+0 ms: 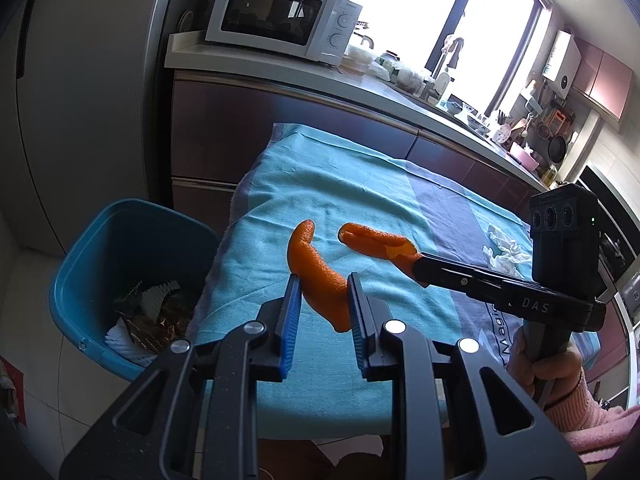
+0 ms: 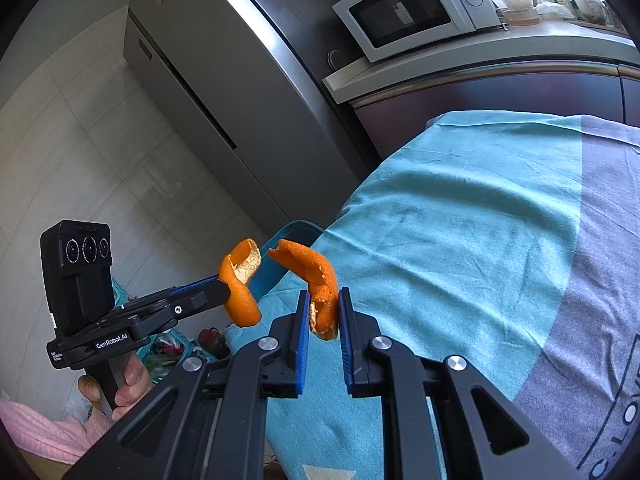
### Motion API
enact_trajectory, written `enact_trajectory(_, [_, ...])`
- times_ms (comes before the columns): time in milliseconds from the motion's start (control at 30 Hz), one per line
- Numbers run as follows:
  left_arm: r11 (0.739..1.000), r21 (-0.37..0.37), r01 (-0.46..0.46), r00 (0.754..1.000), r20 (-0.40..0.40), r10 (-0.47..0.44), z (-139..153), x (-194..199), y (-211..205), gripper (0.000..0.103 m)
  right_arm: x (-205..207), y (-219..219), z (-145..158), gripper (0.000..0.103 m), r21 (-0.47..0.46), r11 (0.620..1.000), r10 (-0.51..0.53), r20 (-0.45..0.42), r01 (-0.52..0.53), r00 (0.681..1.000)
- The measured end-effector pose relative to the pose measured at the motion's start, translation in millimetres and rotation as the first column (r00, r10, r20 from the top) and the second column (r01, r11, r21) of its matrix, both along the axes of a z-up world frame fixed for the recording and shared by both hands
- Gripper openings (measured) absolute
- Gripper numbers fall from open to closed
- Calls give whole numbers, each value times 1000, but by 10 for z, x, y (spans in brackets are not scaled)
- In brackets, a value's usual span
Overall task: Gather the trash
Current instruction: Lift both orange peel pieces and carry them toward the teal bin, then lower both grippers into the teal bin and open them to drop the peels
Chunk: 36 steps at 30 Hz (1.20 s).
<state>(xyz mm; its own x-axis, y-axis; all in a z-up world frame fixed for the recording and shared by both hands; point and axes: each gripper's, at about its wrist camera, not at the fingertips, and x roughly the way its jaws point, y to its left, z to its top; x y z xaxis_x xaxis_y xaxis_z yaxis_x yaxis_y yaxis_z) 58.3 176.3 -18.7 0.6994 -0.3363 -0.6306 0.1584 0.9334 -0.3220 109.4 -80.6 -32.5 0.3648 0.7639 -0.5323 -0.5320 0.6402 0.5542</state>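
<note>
My left gripper (image 1: pixel 322 288) is shut on a curved strip of orange peel (image 1: pixel 316 272) and holds it above the teal cloth. My right gripper (image 2: pixel 323 300) is shut on a second orange peel (image 2: pixel 310 270), also held in the air. In the left wrist view the right gripper (image 1: pixel 416 264) comes in from the right with its peel (image 1: pixel 376 242). In the right wrist view the left gripper (image 2: pixel 224 286) holds its peel (image 2: pixel 240 284) near the table's left edge. A blue trash bin (image 1: pixel 80 276) with wrappers inside stands on the floor left of the table.
The table is covered by a teal and grey cloth (image 1: pixel 360 184). A crumpled white tissue (image 1: pixel 504 250) lies on the cloth at the right. A fridge (image 2: pixel 208 92), a microwave (image 1: pixel 280 16) and a cluttered counter stand behind the table.
</note>
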Motion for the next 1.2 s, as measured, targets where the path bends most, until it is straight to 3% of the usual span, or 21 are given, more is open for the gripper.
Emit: enact_trajectory(1200, [992,-8,-123,992,6,123,-5,-26,493,24,234,875,40,13,-43,989,141,-6,-141,990])
